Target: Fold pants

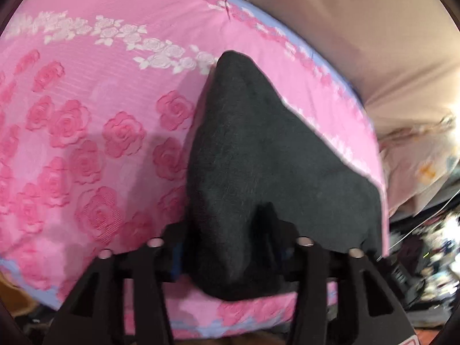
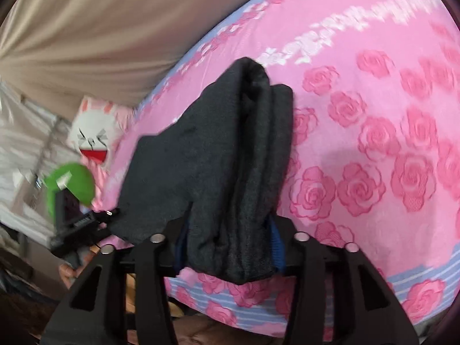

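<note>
The dark pants lie folded in a thick bundle on a pink rose-print bedsheet. Their near end is bunched between the blue pads of my left gripper, which is shut on the cloth at the bed's near edge. In the right wrist view the pants show as several stacked layers. My right gripper is shut on their near end, with the cloth filling the gap between its blue pads. A flatter flap of the pants spreads left toward the green-topped body of the left tool.
The bedsheet has a lilac striped border along its edges. Beige fabric hangs behind the bed. A white bunny cushion sits at the bed's far corner. Cluttered items lie beside the bed. A hand holds the left tool.
</note>
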Available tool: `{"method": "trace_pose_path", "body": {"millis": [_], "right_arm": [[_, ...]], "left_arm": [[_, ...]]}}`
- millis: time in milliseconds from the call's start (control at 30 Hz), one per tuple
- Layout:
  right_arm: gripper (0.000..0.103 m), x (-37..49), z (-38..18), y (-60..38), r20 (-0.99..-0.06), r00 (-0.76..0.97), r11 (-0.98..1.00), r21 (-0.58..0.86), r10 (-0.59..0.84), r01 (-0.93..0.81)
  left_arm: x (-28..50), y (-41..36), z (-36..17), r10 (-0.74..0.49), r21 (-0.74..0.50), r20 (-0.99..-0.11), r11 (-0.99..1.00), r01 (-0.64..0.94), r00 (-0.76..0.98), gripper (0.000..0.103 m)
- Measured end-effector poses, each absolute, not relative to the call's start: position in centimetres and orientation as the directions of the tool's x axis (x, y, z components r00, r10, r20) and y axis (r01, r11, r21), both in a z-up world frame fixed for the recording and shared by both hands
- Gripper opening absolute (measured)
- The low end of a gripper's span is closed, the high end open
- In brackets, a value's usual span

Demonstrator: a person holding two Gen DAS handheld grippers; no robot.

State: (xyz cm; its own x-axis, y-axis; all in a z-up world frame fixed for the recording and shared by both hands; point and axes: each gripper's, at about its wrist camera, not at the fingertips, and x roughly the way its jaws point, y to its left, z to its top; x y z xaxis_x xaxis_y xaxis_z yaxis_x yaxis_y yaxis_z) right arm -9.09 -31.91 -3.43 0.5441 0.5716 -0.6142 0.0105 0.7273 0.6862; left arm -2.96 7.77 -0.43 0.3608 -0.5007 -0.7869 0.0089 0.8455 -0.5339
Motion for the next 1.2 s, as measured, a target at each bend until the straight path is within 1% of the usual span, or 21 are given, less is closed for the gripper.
{"method": "trace_pose_path", "body": {"millis": [33,67,100,167,200,233,267,300,333,367,400,467,700,833,1000,1200], "right_arm": [[0.052,-9.0,-3.2,-31.7,-0.617,0.546,0.737,0.676,0.566,0.0],[0.057,-8.9,-3.2,-31.5,-0.615,0.546,0.737,0.676,0.57,-0.009],[0.06,-8.9,-3.1,-31.3,-0.609,0.549,0.736,0.677,0.573,-0.017],[0.062,-8.7,-3.1,-31.0,-0.603,0.558,0.738,0.674,0.57,-0.026],[0.062,-8.5,-3.2,-30.7,-0.599,0.568,0.743,0.669,0.564,-0.032],[0.062,-8.4,-3.2,-30.6,-0.596,0.576,0.746,0.665,0.56,-0.037],[0.062,-8.3,-3.1,-30.3,-0.593,0.587,0.754,0.655,0.552,-0.047],[0.059,-8.2,-3.1,-30.1,-0.591,0.594,0.758,0.65,0.546,-0.051],[0.053,-8.1,-3.3,-29.9,-0.598,0.603,0.769,0.638,0.528,-0.041],[0.042,-8.0,-3.4,-30.0,-0.602,0.604,0.772,0.635,0.522,-0.034],[0.035,-8.1,-3.3,-30.1,-0.593,0.607,0.761,0.648,0.529,-0.031],[0.031,-8.6,-2.4,-30.1,-0.582,0.622,0.766,0.642,0.525,-0.046],[0.029,-11.8,3.7,-29.7,-0.528,0.686,0.808,0.571,0.5,-0.149],[0.029,-13.9,7.1,-29.7,-0.478,0.732,0.824,0.531,0.485,-0.199],[0.029,-15.8,11.1,-29.9,-0.389,0.788,0.831,0.491,0.477,-0.26],[0.029,-16.2,15.7,-29.6,-0.282,0.842,0.848,0.42,0.46,-0.323]], "left_arm": [[-2.7,7.7,-0.4,-0.522,-0.555,-0.774,0.832,0.014,0.358,0.072],[-2.3,7.2,-0.4,-0.541,-0.57,-0.763,0.821,0.026,0.355,0.077],[-2.0,6.7,-0.4,-0.545,-0.572,-0.758,0.82,0.036,0.359,0.081],[-1.7,6.1,-0.4,-0.542,-0.564,-0.749,0.824,0.062,0.382,0.082],[-1.5,5.9,-0.5,-0.544,-0.564,-0.744,0.823,0.072,0.388,0.078],[-1.3,5.8,-0.5,-0.541,-0.562,-0.743,0.824,0.071,0.393,0.059],[-1.2,5.8,-0.8,-0.547,-0.571,-0.745,0.819,0.057,0.382,0.045],[-0.8,6.0,-1.3,-0.547,-0.58,-0.751,0.814,0.026,0.37,0.027],[-1.0,6.4,-1.3,-0.555,-0.594,-0.744,0.804,0.012,0.372,0.02],[-1.0,6.9,-1.3,-0.579,-0.622,-0.726,0.783,0.004,0.372,0.018],[-1.2,7.1,-0.9,-0.588,-0.635,-0.713,0.773,0.006,0.382,0.015],[-2.1,7.1,0.1,-0.585,-0.629,-0.706,0.777,0.027,0.4,0.013],[-6.6,5.5,6.3,-0.611,-0.603,-0.652,0.777,0.182,0.45,0.011],[-9.0,5.4,9.6,-0.622,-0.578,-0.612,0.773,0.26,0.488,0.011],[-11.4,5.5,14.5,-0.63,-0.537,-0.533,0.768,0.35,0.565,0.011],[-12.7,5.1,20.1,-0.611,-0.446,-0.433,0.784,0.432,0.663,0.011]]}}
